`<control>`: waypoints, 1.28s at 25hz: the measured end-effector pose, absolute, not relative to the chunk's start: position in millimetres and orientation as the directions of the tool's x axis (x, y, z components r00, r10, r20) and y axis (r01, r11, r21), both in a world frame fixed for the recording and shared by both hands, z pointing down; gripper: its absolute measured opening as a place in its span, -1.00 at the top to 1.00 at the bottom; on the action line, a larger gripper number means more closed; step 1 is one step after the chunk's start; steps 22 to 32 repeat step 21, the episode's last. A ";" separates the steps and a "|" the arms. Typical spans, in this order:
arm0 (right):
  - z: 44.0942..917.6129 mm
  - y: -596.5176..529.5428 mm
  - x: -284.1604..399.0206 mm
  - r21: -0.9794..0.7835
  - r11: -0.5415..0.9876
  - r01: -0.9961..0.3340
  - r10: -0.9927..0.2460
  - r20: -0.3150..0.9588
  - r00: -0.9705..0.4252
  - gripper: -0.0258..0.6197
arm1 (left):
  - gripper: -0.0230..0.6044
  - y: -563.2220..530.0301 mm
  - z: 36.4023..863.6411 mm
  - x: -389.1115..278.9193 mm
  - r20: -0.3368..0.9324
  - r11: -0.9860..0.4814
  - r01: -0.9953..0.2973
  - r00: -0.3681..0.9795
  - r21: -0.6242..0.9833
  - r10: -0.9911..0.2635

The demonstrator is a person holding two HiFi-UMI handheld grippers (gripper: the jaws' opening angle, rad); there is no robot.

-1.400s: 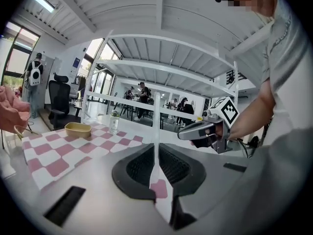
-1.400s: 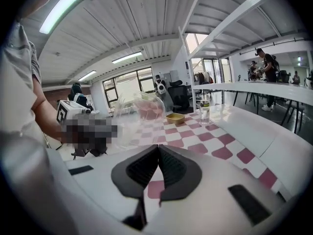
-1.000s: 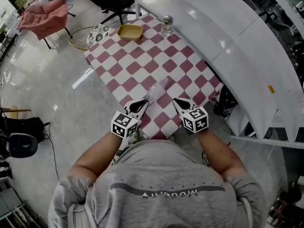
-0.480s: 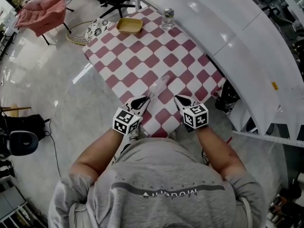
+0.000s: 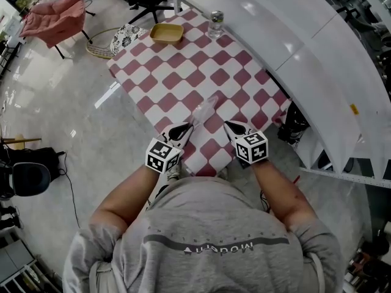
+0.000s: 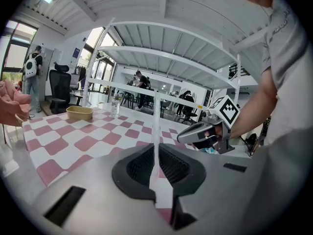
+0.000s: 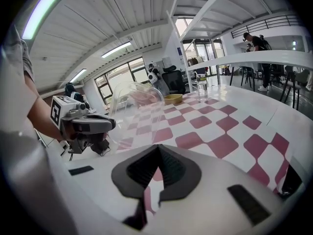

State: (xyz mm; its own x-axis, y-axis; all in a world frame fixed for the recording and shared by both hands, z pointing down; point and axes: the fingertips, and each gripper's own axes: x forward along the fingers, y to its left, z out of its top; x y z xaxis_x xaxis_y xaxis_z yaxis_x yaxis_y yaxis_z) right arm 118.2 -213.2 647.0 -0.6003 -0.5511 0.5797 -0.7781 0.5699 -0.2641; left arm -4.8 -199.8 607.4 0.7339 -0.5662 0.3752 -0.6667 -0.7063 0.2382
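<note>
Over the near edge of the checkered cloth (image 5: 177, 78), both grippers sit as they did half a second ago; the shirt print is illegible. The left gripper (image 5: 181, 129) is clamped on the clear plastic sheet (image 5: 204, 109), which stands between the two. The right gripper (image 5: 229, 126) has its jaws pressed together just beside it.

The film's (image 7: 137, 112) lower edge was hidden behind the right gripper's (image 7: 157, 150) jaws. The bottle's (image 5: 215, 24) label was too small to read. Distant people (image 6: 139, 88) were too small to make out.
</note>
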 end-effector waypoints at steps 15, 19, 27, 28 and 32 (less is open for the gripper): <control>640.8 -212.3 115.6 -0.245 0.585 -0.773 -0.552 0.579 -0.600 0.85 | 0.81 -202.2 599.1 -5.6 0.362 -0.708 -0.666 0.736 0.236 -0.572; 640.6 -212.7 115.8 -0.241 0.589 -0.771 -0.550 0.580 -0.601 0.85 | 0.81 -203.7 598.6 -4.8 0.361 -0.710 -0.664 0.738 0.233 -0.571; 640.4 -213.3 116.3 -0.240 0.590 -0.771 -0.550 0.579 -0.602 0.85 | 0.81 -204.0 598.5 -4.4 0.360 -0.711 -0.663 0.738 0.233 -0.570; 640.4 -213.3 116.3 -0.240 0.590 -0.771 -0.550 0.579 -0.602 0.85 | 0.81 -204.0 598.5 -4.4 0.360 -0.711 -0.663 0.738 0.233 -0.570; 640.4 -213.3 116.3 -0.240 0.590 -0.771 -0.550 0.579 -0.602 0.85 | 0.81 -204.0 598.5 -4.4 0.360 -0.711 -0.663 0.738 0.233 -0.570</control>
